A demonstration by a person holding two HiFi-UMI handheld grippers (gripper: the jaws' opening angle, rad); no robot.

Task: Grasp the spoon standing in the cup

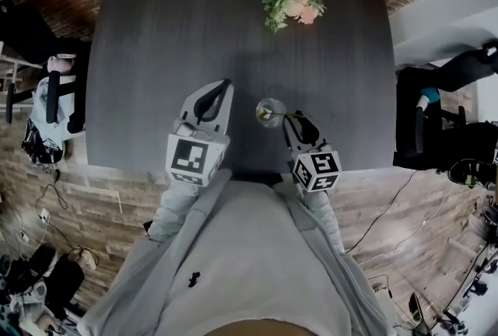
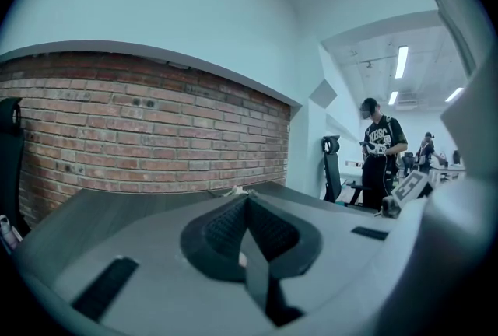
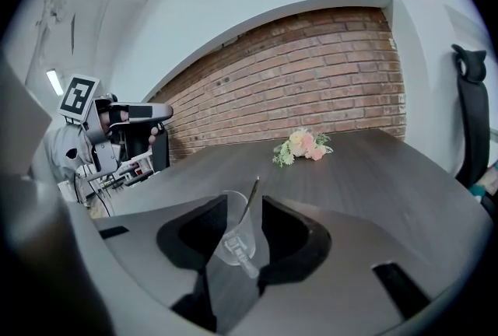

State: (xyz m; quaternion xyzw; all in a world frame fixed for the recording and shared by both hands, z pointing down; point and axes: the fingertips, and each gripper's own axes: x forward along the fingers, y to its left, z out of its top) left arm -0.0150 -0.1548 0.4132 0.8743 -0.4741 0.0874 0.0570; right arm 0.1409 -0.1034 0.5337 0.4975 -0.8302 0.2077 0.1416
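A clear plastic cup [image 1: 270, 112] stands on the dark table [image 1: 156, 54] near its front edge, with a thin spoon [image 1: 282, 116] leaning out of it to the right. In the right gripper view the cup [image 3: 236, 237] and the spoon [image 3: 250, 198] show in the gap between the jaws. My right gripper [image 3: 243, 206] is open, one jaw on each side of the spoon handle with space left over. From the head view the right gripper [image 1: 294, 118] sits just right of the cup. My left gripper [image 1: 226, 83] is shut and empty, left of the cup. In its own view the left gripper [image 2: 249, 198] points at the brick wall.
A small bunch of pink and white flowers [image 1: 291, 3] lies at the table's far side, and the flowers [image 3: 303, 145] also show beyond the cup. Black office chairs [image 1: 436, 124] stand right and left of the table. A person [image 2: 381, 148] stands in the background.
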